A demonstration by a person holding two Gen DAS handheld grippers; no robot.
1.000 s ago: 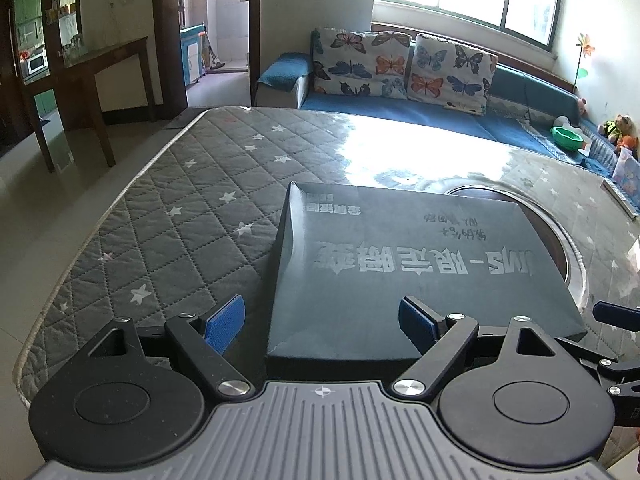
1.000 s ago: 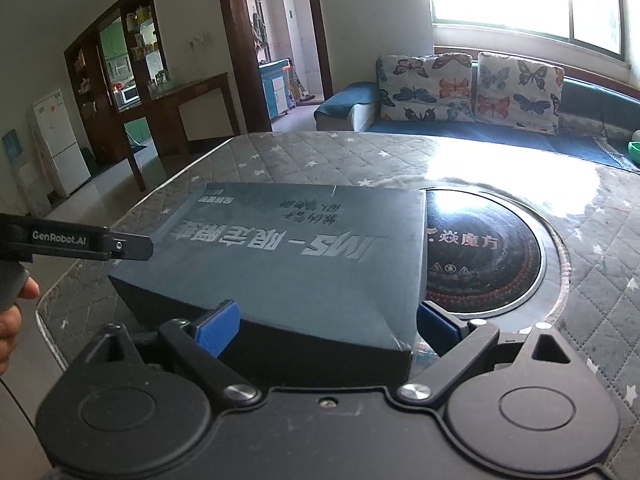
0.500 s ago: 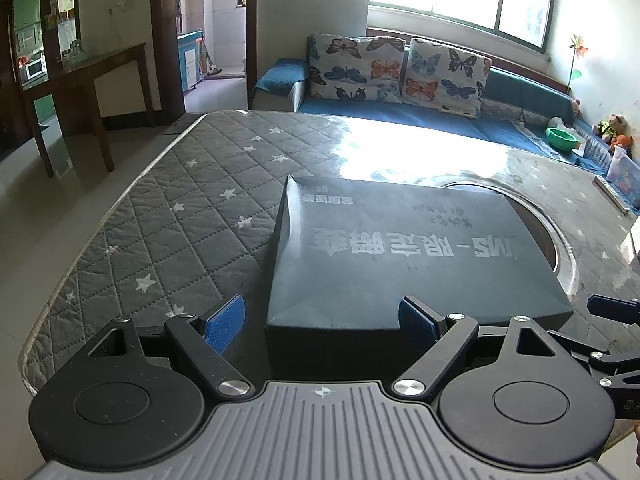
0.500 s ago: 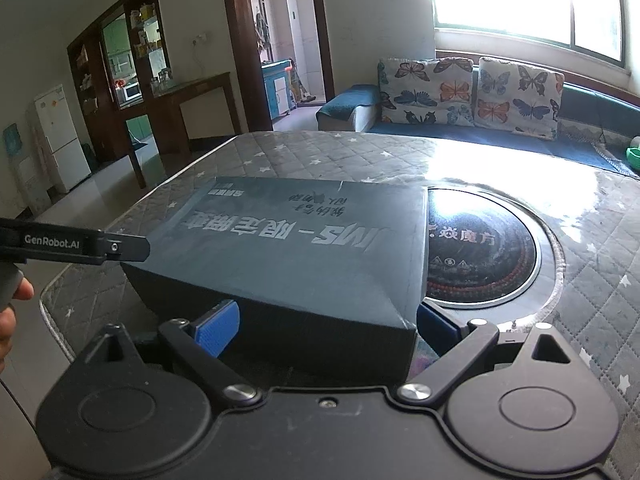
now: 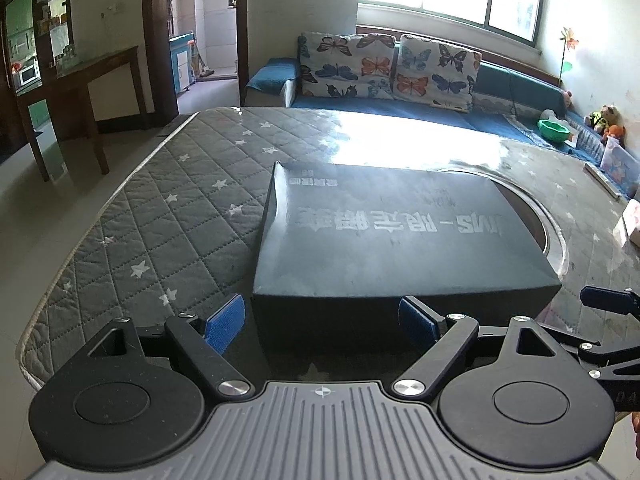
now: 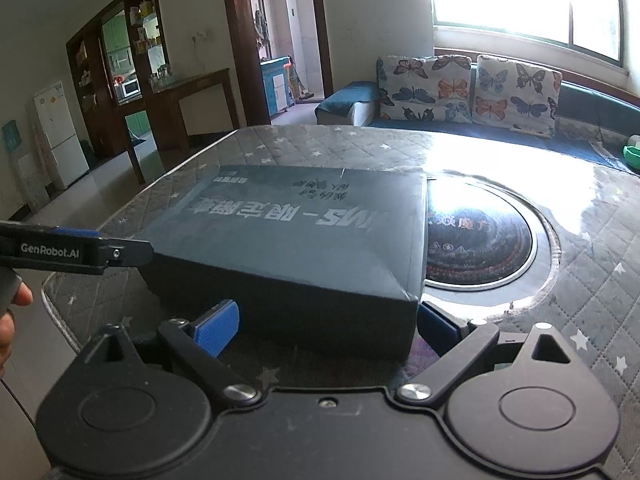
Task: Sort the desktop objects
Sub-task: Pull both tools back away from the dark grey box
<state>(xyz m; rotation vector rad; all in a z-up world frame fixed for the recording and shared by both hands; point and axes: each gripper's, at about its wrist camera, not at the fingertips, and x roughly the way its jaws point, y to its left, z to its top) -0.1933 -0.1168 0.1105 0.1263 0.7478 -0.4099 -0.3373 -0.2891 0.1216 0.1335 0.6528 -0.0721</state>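
Quilted table (image 5: 168,216), flat dark box (image 5: 392,236)

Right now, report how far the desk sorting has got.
Done: nothing visibly sorted yet. In hand: the dark box lies flat on the quilted table, partly over the round hob; left tongs and right tongs both stand open at its near edge. Left: gripping and moving the box.

"GenRobot.AI" in white on the left gripper's (image 6: 76,254) side. Box lid (image 6: 304,236) carries large pale print, upside down from both cameras: "IMS" plus Chinese characters, unreadable. Round inset plate (image 6: 488,236) has Chinese lettering, too blurred to read.
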